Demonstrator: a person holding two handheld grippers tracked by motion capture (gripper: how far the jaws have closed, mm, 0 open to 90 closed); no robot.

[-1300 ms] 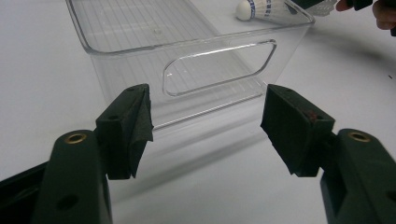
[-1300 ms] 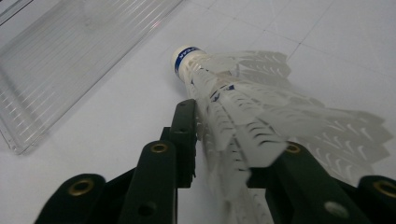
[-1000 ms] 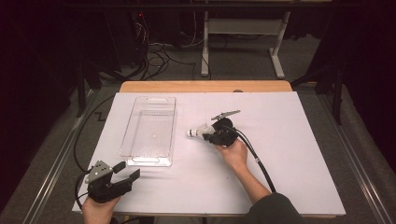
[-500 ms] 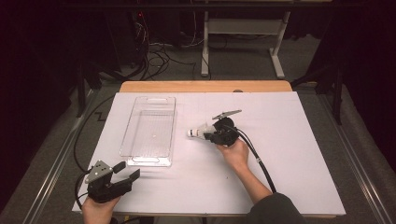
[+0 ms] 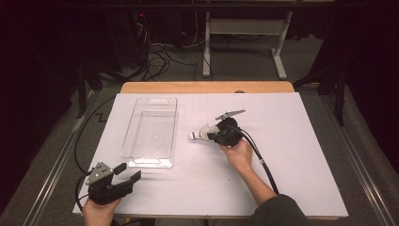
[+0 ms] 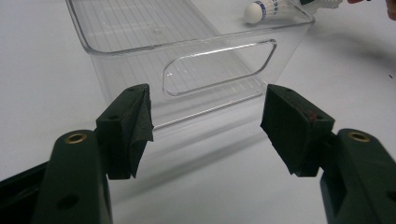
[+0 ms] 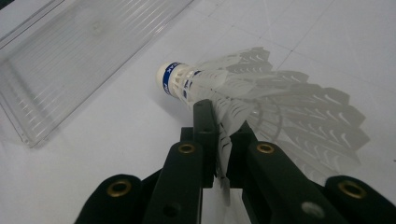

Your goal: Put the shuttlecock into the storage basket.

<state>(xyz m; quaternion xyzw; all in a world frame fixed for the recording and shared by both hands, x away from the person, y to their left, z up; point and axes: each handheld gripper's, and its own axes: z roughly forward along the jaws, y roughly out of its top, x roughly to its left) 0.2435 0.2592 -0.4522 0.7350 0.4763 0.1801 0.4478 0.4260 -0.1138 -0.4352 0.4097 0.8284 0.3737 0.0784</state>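
Observation:
A white feather shuttlecock (image 7: pixel 219 88) with a blue band on its cork is pinched by its skirt in my right gripper (image 7: pixel 219 135), which is shut on it. In the high view the shuttlecock (image 5: pixel 201 134) lies at the table's middle, cork pointing left toward a clear plastic bin (image 5: pixel 151 129), and the right gripper (image 5: pixel 217 135) sits just right of it. My left gripper (image 5: pixel 128 173) rests open near the front left corner. Its jaws frame the bin's near end wall (image 6: pixel 217 70) with nothing between them.
A white sheet (image 5: pixel 291 141) covers the table, with a wooden edge (image 5: pixel 207 87) at the back. Cables trail from both grippers. Beyond the table stand a desk frame (image 5: pixel 244 33) and floor cables.
The right gripper and shuttlecock have shifted slightly left and down toward the bin. The left gripper has stayed put.

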